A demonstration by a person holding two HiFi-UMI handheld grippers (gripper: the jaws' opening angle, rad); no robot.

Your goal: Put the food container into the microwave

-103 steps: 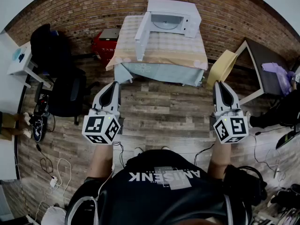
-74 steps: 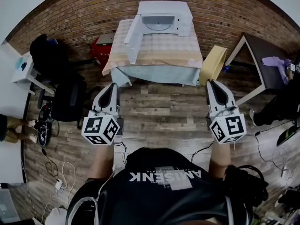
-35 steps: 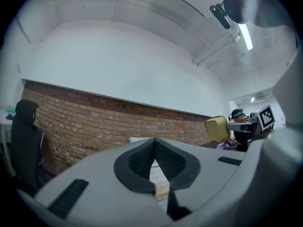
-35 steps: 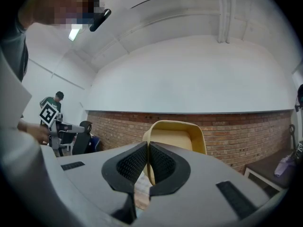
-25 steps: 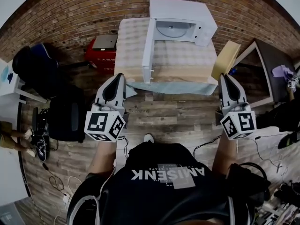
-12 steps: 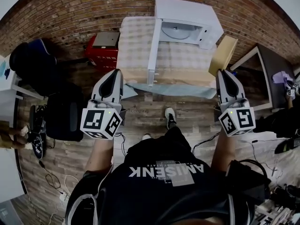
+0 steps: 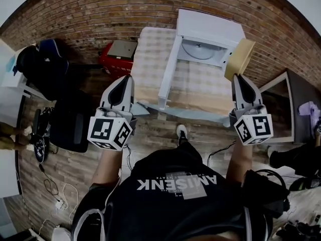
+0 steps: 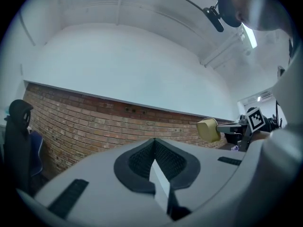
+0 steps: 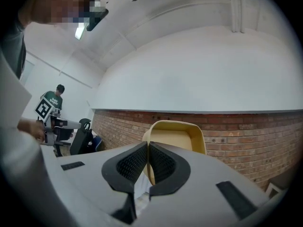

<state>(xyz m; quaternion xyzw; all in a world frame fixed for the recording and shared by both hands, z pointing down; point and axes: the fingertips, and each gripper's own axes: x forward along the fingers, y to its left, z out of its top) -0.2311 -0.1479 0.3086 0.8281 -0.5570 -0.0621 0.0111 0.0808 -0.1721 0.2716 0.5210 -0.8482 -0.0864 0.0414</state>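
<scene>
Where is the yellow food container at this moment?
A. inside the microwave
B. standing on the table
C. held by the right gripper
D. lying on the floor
C: the right gripper has its jaws closed on the rim of the food container, outside the open microwave.

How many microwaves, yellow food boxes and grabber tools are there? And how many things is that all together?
white microwave, door open: 1
yellow plastic food container, clamped in the right gripper: 1
grey two-jaw grippers, the right gripper and the left gripper: 2
Total: 4
</scene>
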